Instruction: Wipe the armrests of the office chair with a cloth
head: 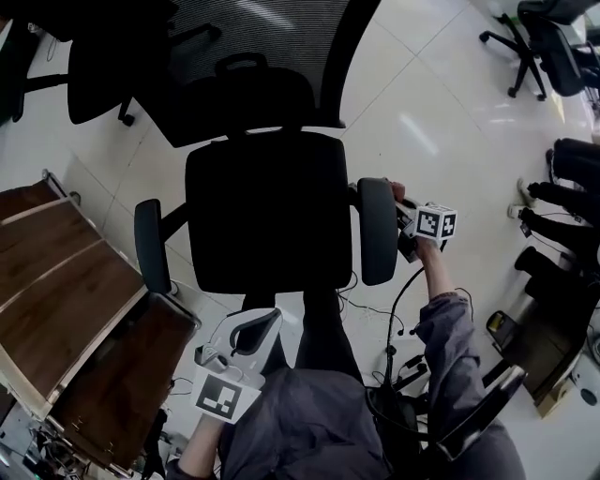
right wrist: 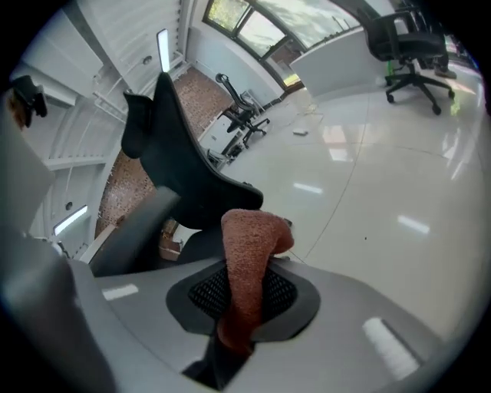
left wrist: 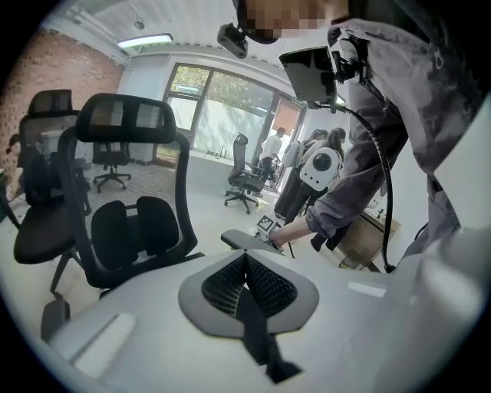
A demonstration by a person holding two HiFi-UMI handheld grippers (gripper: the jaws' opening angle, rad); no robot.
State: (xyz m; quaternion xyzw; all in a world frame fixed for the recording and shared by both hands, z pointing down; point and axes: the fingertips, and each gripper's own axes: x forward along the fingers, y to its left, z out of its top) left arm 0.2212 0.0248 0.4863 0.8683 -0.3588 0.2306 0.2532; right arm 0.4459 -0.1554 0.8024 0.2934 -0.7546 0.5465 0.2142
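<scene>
A black mesh-backed office chair (head: 267, 211) fills the head view. At 3 o'clock of its seat, the right gripper (head: 405, 217) sits just beside the padded dark right armrest (head: 377, 230), its jaws clamped on a reddish-brown terry cloth (right wrist: 249, 238) that sticks up past their tips. At 6 o'clock, the left gripper (head: 251, 330) hangs with jaws together, empty, well apart from the left armrest (head: 151, 246).

Fuzzy terry cloth (right wrist: 249, 253), mesh chair back (head: 262, 28), glossy floor (head: 422, 112)
</scene>
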